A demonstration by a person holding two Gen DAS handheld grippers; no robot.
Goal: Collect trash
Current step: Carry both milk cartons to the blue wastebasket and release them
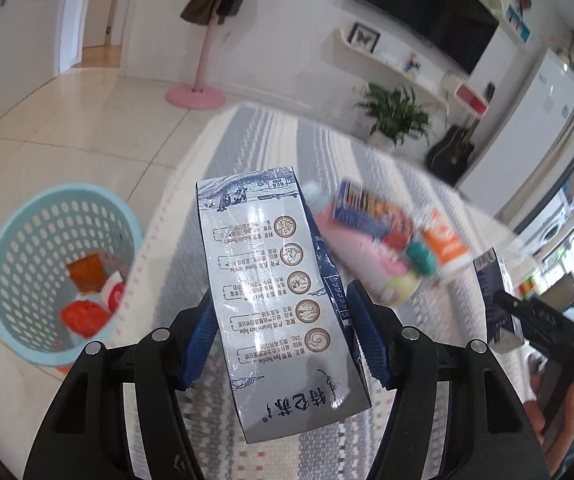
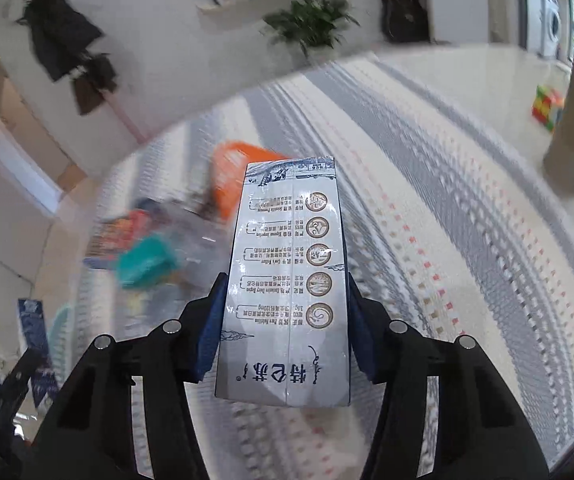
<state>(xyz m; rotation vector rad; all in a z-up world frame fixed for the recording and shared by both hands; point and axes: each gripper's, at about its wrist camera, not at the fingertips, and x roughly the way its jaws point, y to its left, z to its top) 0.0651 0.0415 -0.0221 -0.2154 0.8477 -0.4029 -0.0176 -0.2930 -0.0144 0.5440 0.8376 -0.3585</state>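
Note:
My left gripper (image 1: 279, 336) is shut on a white and blue milk carton (image 1: 275, 288), held above the striped tablecloth (image 1: 247, 140). A light blue basket (image 1: 27, 264) stands on the floor at the left, with orange and red wrappers inside. My right gripper (image 2: 283, 328) is shut on a second, matching milk carton (image 2: 287, 280) above the cloth. The right gripper and its carton (image 1: 499, 304) also show at the right edge of the left wrist view. A blurred pile of wrappers (image 1: 387, 236) lies on the cloth ahead; it also shows in the right wrist view (image 2: 155, 248).
A pink coat stand (image 1: 203, 64), a potted plant (image 1: 399, 116), a guitar (image 1: 451, 152) and a white fridge (image 1: 535, 108) stand along the far wall. A coloured toy (image 2: 547, 106) lies on the floor at the right.

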